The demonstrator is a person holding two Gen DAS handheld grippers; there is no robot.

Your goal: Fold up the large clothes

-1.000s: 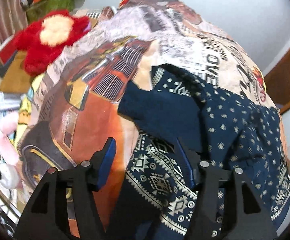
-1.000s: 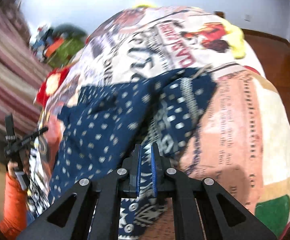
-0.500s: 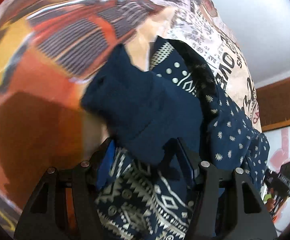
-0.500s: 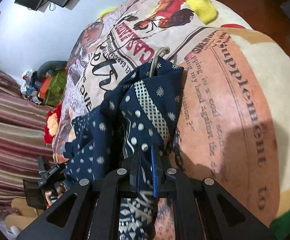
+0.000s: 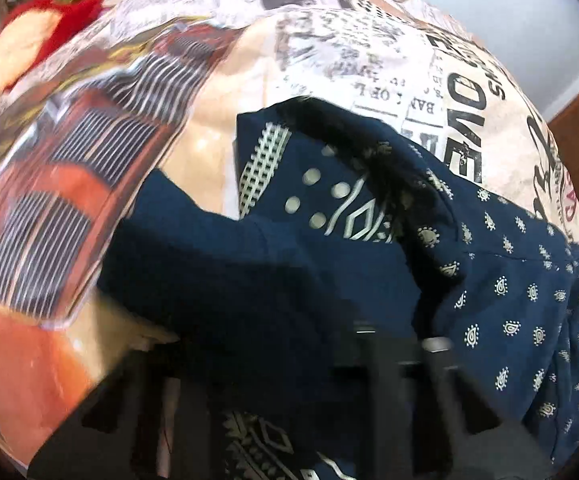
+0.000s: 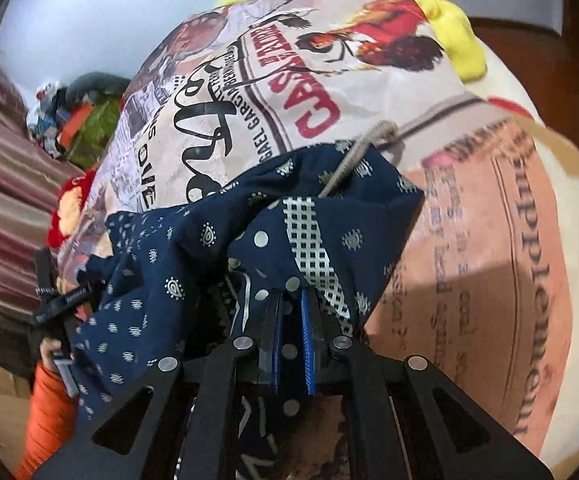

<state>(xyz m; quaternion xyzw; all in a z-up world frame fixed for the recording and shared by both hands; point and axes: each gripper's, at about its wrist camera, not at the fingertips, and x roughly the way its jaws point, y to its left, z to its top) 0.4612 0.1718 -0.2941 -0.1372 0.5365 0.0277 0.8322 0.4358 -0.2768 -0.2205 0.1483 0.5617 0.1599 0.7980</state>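
A navy garment with cream prints lies bunched on a bed covered by a printed poster-style bedspread. My left gripper is blurred and low over the plain navy fold. Its jaws are closing with that cloth draped over and between them. In the right wrist view my right gripper is shut on a patterned edge of the garment. A beige drawstring trails off the far edge onto the bedspread. The left gripper shows at the garment's left end, held by a hand with an orange sleeve.
A red and cream plush toy lies at the bed's far left, also the plush toy. A yellow soft thing sits at the far right corner. A striped curtain and a green box of clutter stand beyond the bed.
My left gripper has dropped onto the plain navy fold and its jaws have drawn in over the cloth. My right gripper has sunk lower, still gripping the patterned edge.
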